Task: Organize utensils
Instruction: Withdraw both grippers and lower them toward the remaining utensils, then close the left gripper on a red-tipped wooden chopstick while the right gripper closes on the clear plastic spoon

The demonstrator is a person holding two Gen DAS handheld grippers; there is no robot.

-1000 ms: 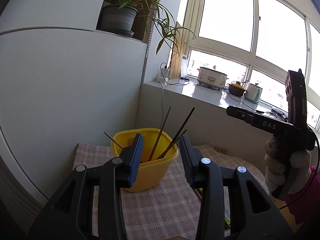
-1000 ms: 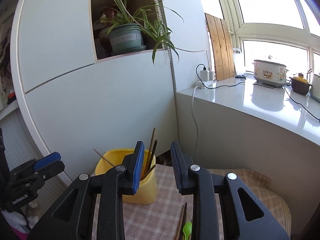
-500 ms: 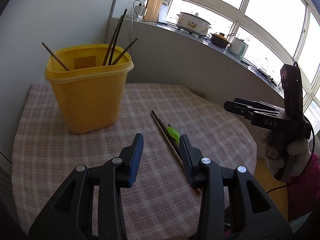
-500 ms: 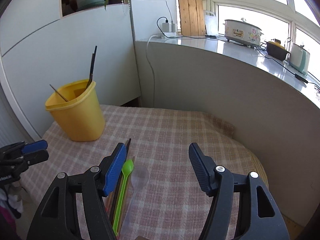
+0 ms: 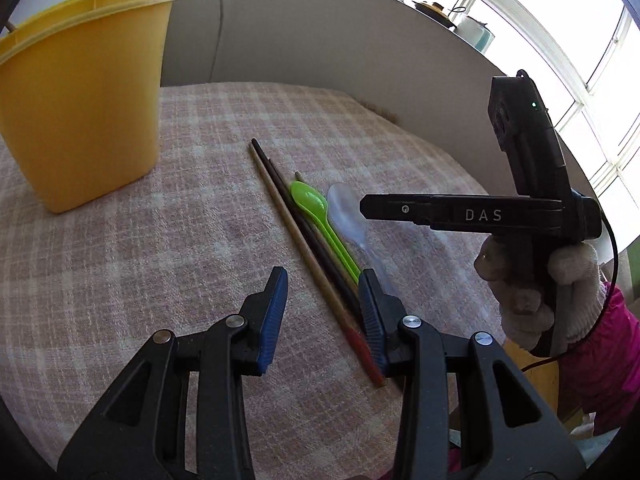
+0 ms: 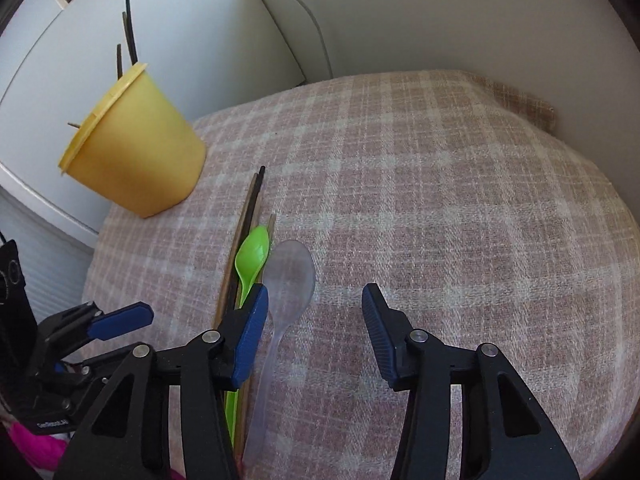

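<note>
A: What surrounds the bench?
B: A pink checked cloth covers it. A grey wall rises on the far side, with white cabinet panels to the left.
A: And light?
B: Bright windows on the far right; daylight floods in.

A rough, matt checked cloth is covering the desk under both claws. Ahead of the left claw, a smooth yellow plastic tub is showing a dull sheen. Between the claws, matt wooden chopsticks, a glossy green plastic spoon and a clear, frosted-looking plastic spoon are lying; the black plastic right claw is carrying ribbed blue pads.
</note>
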